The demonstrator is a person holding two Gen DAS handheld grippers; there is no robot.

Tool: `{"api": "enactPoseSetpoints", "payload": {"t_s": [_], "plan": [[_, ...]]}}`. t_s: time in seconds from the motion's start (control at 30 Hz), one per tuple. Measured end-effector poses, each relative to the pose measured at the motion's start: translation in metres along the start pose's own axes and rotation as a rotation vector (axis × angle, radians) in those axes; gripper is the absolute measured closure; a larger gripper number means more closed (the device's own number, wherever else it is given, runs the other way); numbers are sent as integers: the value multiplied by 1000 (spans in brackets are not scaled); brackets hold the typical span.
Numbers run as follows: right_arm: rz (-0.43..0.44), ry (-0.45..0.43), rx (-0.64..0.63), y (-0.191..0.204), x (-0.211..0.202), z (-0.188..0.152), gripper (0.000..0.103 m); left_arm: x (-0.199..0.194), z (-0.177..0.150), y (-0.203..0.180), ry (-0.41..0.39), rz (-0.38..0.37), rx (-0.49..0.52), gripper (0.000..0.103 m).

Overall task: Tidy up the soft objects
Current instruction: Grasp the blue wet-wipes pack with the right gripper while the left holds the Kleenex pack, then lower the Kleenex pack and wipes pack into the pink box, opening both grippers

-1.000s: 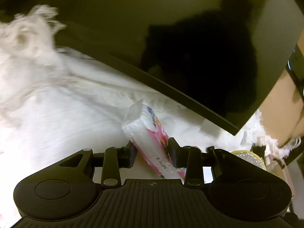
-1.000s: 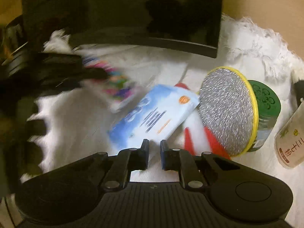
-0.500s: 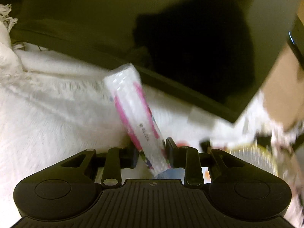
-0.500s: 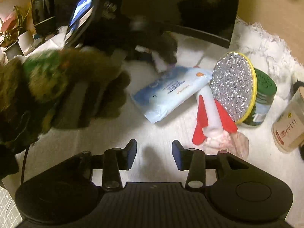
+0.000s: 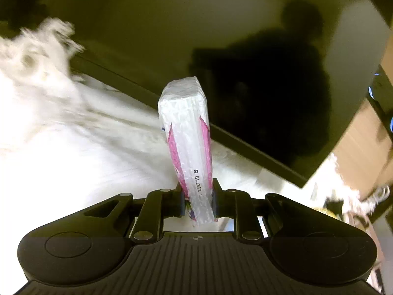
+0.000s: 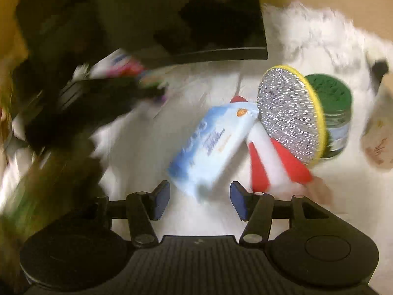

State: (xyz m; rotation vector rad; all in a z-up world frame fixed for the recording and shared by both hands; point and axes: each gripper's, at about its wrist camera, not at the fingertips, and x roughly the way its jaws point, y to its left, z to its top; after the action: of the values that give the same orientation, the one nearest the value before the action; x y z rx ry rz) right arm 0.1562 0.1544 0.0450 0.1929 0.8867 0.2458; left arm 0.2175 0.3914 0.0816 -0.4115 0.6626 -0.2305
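My left gripper (image 5: pixel 198 199) is shut on a pink and white tissue pack (image 5: pixel 189 132), which stands upright between the jaws above the white cloth (image 5: pixel 73 147). My right gripper (image 6: pixel 199 200) is open and empty, with its blue pads just short of the near end of a blue and white tissue pack (image 6: pixel 211 145) lying on the cloth. A red and white plush rocket (image 6: pixel 267 154) lies beside that pack. The left gripper with its pink pack shows blurred at the left of the right wrist view (image 6: pixel 118 73).
A dark monitor (image 5: pixel 221 49) stands behind on the cloth, also in the right wrist view (image 6: pixel 172 19). A silver round sponge with a yellow rim (image 6: pixel 289 113) leans on a green-lidded jar (image 6: pixel 334 113). A beige bottle (image 6: pixel 378 137) is at far right. Dark blurred shapes fill the left.
My left gripper has turned, so the pink pack now points straight up. My right gripper has opened and moved closer to the blue pack.
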Motion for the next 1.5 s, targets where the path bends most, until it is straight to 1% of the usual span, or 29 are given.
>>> {"api": "enactPoseSetpoints", "payload": {"t_s": [0.07,0.17,0.2,0.27,0.3,0.37,0.4,0.47,0.5,0.6,0.73,0.83,0.93,1.03,1.1,1.2,1.3,1.4,1.5], "plan": [[-4,2,52,1,16,10,49,-23,-3,7,7,-7,1,81],[-62,38,82,6,42,16,56,-55,-8,18,48,-17,-1,81],[-69,51,95,6,49,18,59,-70,-10,25,64,-19,-1,81],[-57,62,125,3,57,19,65,-88,-17,31,93,-13,-2,81],[-48,64,133,1,58,20,71,-93,-22,33,113,-14,-8,81],[-23,39,110,-1,51,22,77,-100,-32,37,154,-32,-19,81],[-14,16,72,1,43,24,81,-90,-37,27,181,-37,-21,81],[-6,-23,-3,6,25,26,84,-84,-47,22,249,-44,-1,81],[-5,-34,-33,8,19,28,85,-79,-51,19,266,-45,18,81],[20,-13,-92,11,16,36,83,-79,-61,11,291,-53,41,80],[-10,-1,-154,21,33,52,77,-79,-55,9,273,-42,62,80],[-70,15,-216,34,51,61,76,-77,-47,12,259,-21,53,80],[-144,41,-273,41,68,64,81,-67,-35,11,250,-3,51,80],[-177,49,-326,44,68,64,88,-58,-24,6,253,6,77,80],[-178,38,-333,42,58,65,89,-54,-17,-1,249,9,111,80],[-108,2,-320,38,25,72,89,-47,-4,-11,241,-6,127,80],[-79,-59,-313,35,-8,84,89,-42,10,-23,222,-11,131,81],[-49,-116,-291,21,-47,100,89,-40,26,-48,197,-63,122,81],[-51,-190,-270,-4,-94,117,89,-40,38,-89,170,-136,156,81]]}}
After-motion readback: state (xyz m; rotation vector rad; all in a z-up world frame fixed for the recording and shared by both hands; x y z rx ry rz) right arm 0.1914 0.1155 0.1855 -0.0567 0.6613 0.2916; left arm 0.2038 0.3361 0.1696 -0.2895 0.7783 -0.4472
